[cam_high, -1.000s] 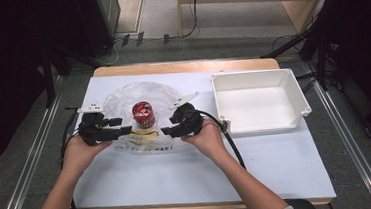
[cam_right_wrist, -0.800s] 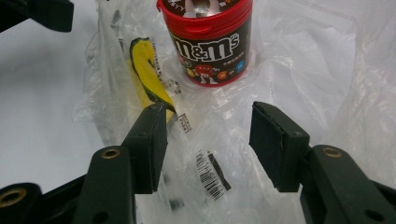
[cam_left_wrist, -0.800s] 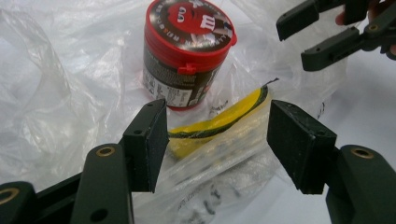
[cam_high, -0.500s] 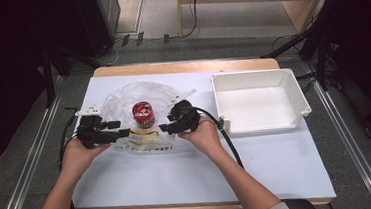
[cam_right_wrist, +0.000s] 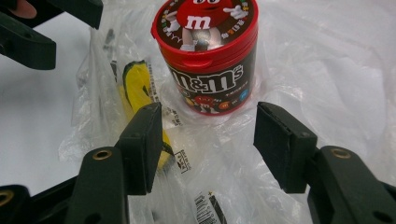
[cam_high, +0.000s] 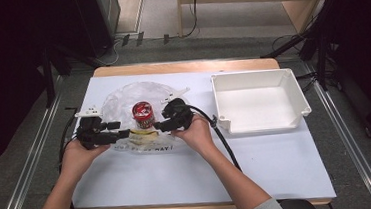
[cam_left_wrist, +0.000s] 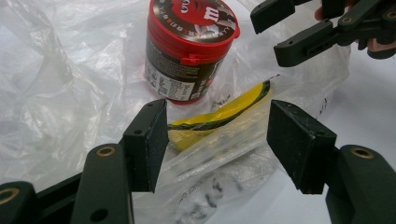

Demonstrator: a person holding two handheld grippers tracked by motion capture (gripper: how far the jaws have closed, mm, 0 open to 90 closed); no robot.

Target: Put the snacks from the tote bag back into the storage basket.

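We see the candy tub (cam_high: pixel 142 115) upright on the plastic bag (cam_high: pixel 122 97), centre-left of frame. Left gripper (cam_high: pixel 123 134) and right gripper (cam_high: pixel 158 126) flank it, jaws spread, the right's just opening, nothing gripped. White tray (cam_high: pixel 300 93) awaits; work barely begun.

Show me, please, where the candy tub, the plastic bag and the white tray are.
candy tub (cam_right_wrist: pixel 208 70), right gripper view, on the brown side label.
plastic bag (cam_left_wrist: pixel 56 93), left gripper view, on the crumpled clear film left of the tub.
white tray (cam_high: pixel 256 79), high view, on the far rim.
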